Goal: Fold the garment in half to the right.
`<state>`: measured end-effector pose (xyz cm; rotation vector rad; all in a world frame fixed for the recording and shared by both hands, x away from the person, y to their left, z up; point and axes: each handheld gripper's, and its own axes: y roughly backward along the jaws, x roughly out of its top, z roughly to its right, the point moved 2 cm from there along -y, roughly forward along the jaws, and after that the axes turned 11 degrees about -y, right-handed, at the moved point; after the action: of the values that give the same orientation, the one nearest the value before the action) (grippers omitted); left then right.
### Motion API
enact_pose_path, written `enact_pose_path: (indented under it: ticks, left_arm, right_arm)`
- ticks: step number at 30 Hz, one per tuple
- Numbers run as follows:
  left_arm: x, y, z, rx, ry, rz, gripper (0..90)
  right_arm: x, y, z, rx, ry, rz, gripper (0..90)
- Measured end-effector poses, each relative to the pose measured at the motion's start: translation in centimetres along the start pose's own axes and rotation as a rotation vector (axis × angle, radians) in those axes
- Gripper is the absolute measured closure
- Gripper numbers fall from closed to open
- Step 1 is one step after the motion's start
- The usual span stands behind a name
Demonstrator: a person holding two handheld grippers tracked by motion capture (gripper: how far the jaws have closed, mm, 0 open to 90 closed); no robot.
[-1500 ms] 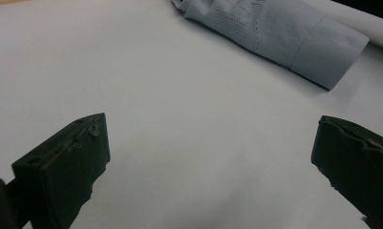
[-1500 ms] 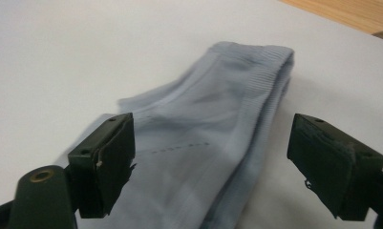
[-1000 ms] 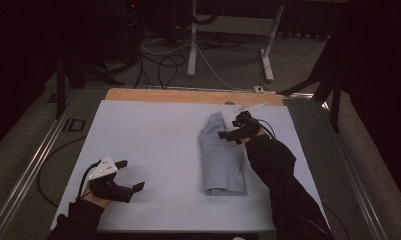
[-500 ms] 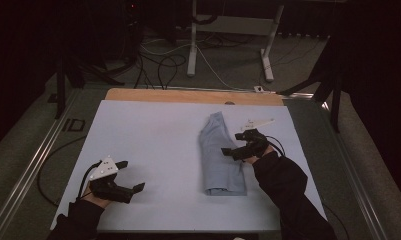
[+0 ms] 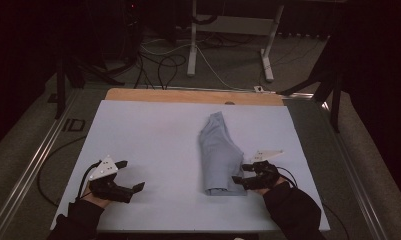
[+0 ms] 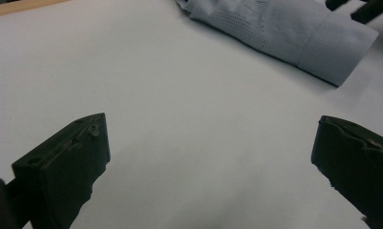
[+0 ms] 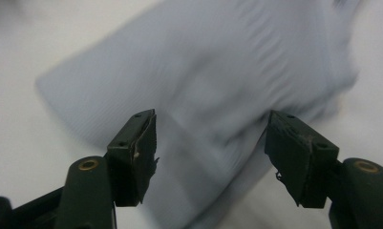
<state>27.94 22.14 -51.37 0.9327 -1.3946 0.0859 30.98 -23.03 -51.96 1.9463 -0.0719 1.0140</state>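
Folded blue garment lies right of centre on white mat. Right gripper spread wide at near hem, nothing grasped. Left gripper spread, idle near-left. Further folding probably remains.

Left gripper: both black jaws rise from the bottom corners, set wide apart, nothing between them but bare white table surface. Ahead of the jaws and off toward the right one, well apart from both, lies a folded light blue garment, flat on the surface, its ribbed squared end pointing to the right. Just past that end, at the far upper right, dark parts of the other gripper show close above the cloth.
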Motion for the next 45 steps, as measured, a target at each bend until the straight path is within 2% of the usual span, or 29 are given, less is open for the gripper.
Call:
enact_pose_path:
  ticks: [4,7,9,11,15,16,18,20,21,22,28,33,42,45]
  left_arm:
    - [0.0,0.0,0.0,0.000,-0.002,-0.004,0.6]
    - [0.0,-0.1,0.1,-0.002,-0.005,-0.010,0.5]
    - [0.0,-0.1,0.1,-0.001,-0.012,-0.015,0.6]
    - [-0.1,-0.2,0.0,0.000,-0.005,-0.014,0.5]
    - [-0.1,-0.2,0.0,0.003,-0.009,-0.016,0.6]
    - [-0.1,-0.1,0.0,0.003,-0.005,-0.016,0.6]
    - [0.0,-0.1,0.0,0.006,-0.007,-0.016,0.6]
    - [0.0,-0.1,0.0,0.004,-0.012,-0.018,0.5]
    - [0.0,-0.1,0.0,0.007,-0.013,-0.019,0.6]
    - [0.0,-0.1,0.0,0.007,-0.009,-0.018,0.6]
    - [0.0,0.0,0.0,0.008,-0.003,-0.014,0.5]
    - [0.0,0.0,-0.1,0.009,-0.006,-0.014,0.6]
    - [0.0,0.0,-0.1,0.011,-0.004,-0.013,0.6]
    - [0.0,0.0,-0.1,0.012,-0.001,-0.012,0.6]
  right_arm:
    - [-1.9,-0.2,-0.3,-0.037,-0.026,-0.030,39.4]
    - [-2.7,-0.3,-0.4,-0.048,-0.059,-0.049,46.9]
    - [-3.2,-0.4,-0.6,-0.064,-0.058,-0.062,53.3]
    - [-3.2,-0.1,-0.8,-0.081,-0.061,-0.065,62.4]
    - [-3.3,0.2,-1.1,-0.106,-0.039,-0.060,72.0]
    - [-3.3,0.3,-1.2,-0.107,-0.036,-0.058,76.2]
    - [-3.1,0.4,-1.2,-0.093,-0.043,-0.056,76.8]
    - [-3.0,0.6,-1.3,-0.099,-0.030,-0.045,81.7]
    - [-2.9,0.7,-1.4,-0.091,-0.034,-0.042,81.8]
    - [-2.8,0.9,-1.4,-0.081,-0.040,-0.036,85.9]
    - [-2.6,1.9,-1.5,-0.066,-0.056,-0.008,86.6]
    - [-3.2,2.8,-1.4,-0.065,-0.078,-0.005,86.9]
    - [-4.5,3.5,-0.1,-0.076,-0.137,-0.019,87.0]
    - [-5.0,3.4,0.6,-0.086,-0.163,-0.053,87.0]
